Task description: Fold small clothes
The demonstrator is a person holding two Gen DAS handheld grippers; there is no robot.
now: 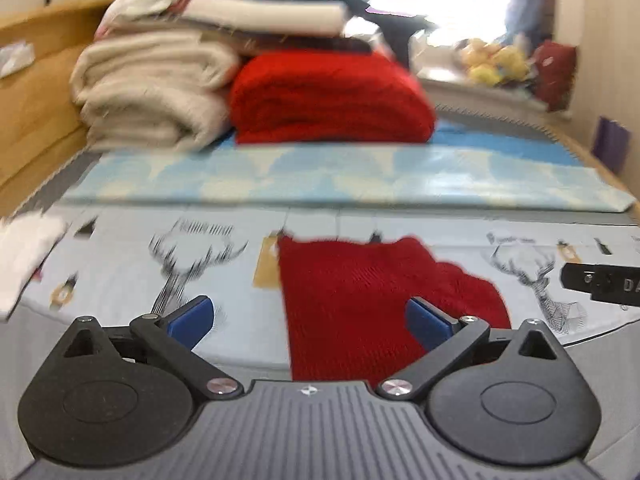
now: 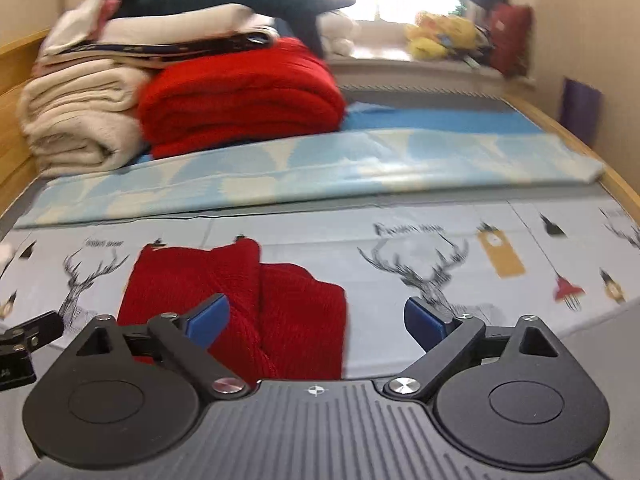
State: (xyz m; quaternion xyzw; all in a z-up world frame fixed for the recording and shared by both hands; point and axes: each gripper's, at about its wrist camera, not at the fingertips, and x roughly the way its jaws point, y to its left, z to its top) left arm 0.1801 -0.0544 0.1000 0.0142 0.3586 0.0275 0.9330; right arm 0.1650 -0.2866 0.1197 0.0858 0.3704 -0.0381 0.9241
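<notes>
A small red knitted garment (image 1: 372, 300) lies folded on the deer-print sheet (image 1: 120, 264). In the right wrist view the same red garment (image 2: 248, 304) lies left of centre, with one flap laid over the other. My left gripper (image 1: 308, 320) hangs above the sheet with its blue pads wide apart and nothing between them; its right pad stands over the garment's edge. My right gripper (image 2: 316, 320) is open too, empty, with its left pad over the garment. Neither gripper touches the cloth.
A folded light-blue blanket (image 1: 320, 180) lies across the bed behind the garment. Behind it stands a pile of folded cream blankets (image 1: 152, 92), a red knit (image 1: 328, 96) and other laundry. A white cloth (image 1: 24, 256) lies at the left. Wooden bed rails run along both sides.
</notes>
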